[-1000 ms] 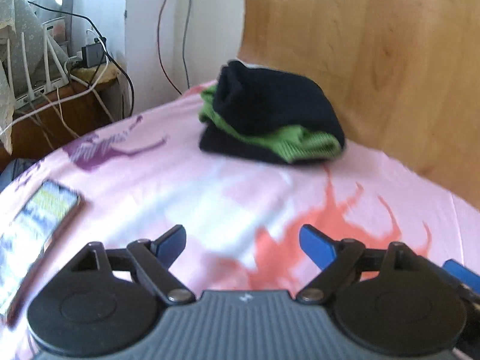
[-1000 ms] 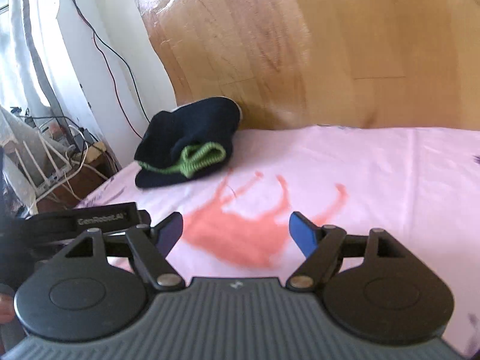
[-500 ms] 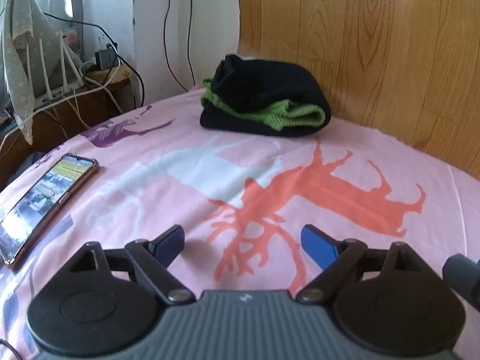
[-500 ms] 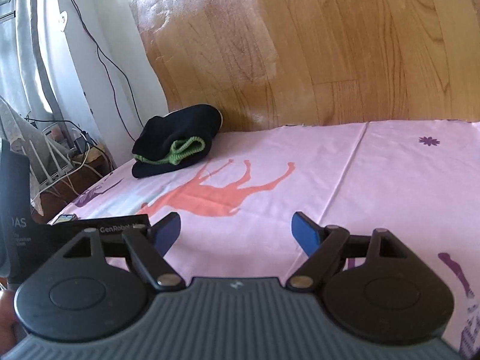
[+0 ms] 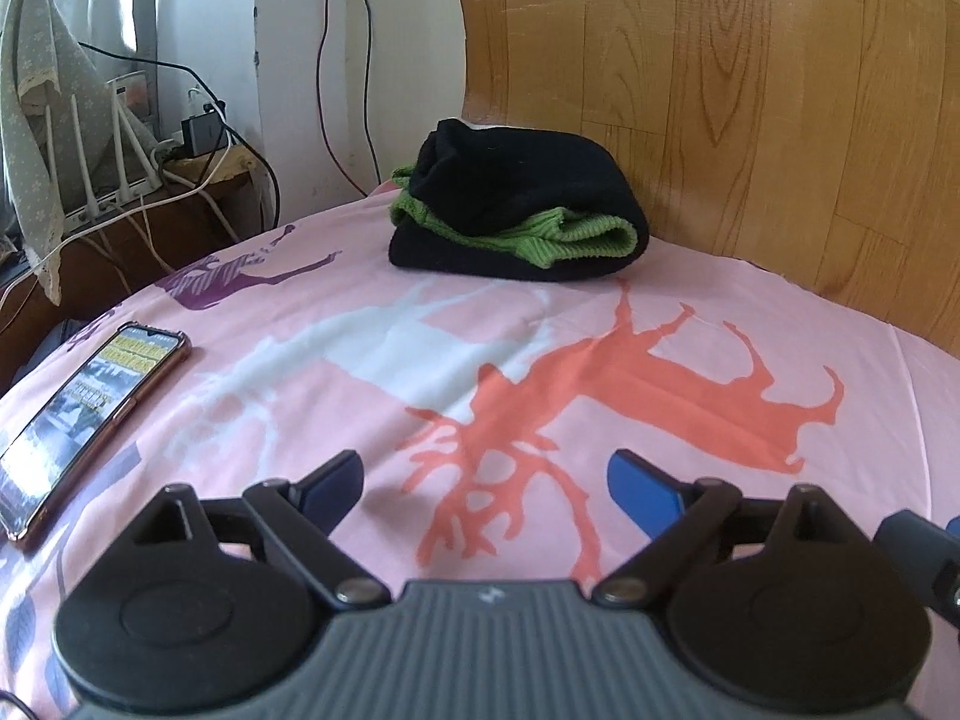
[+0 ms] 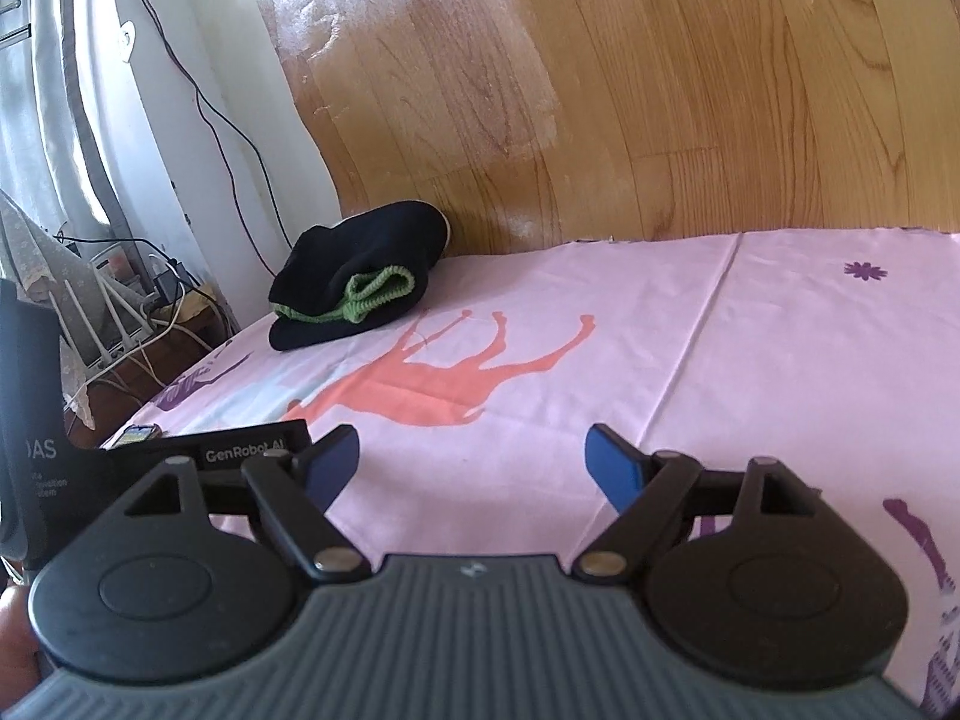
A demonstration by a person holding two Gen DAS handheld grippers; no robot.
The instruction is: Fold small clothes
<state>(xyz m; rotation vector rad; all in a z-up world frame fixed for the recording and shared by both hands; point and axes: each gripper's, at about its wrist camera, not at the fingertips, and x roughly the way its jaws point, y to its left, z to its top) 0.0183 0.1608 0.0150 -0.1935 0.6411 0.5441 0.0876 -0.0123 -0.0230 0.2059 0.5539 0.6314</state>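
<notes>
A folded dark navy garment with green ribbed trim [image 5: 519,207] lies in a bundle on the pink bedsheet [image 5: 372,372] close to the wooden headboard. It also shows in the right wrist view [image 6: 354,276], far left. My left gripper [image 5: 486,480] is open and empty, low over the sheet, well short of the bundle. My right gripper [image 6: 474,462] is open and empty, further back and to the right. The left gripper's body [image 6: 180,456] shows at the right view's left edge.
A phone [image 5: 90,414] with a lit screen lies on the sheet at the left. A wooden headboard [image 5: 750,90] rises behind the bed. A side table with a router and cables [image 5: 120,180] stands past the bed's left edge.
Both grippers have drawn back from the folded bundle, which now looks smaller and farther. Both stay open and empty. The bundle has not moved.
</notes>
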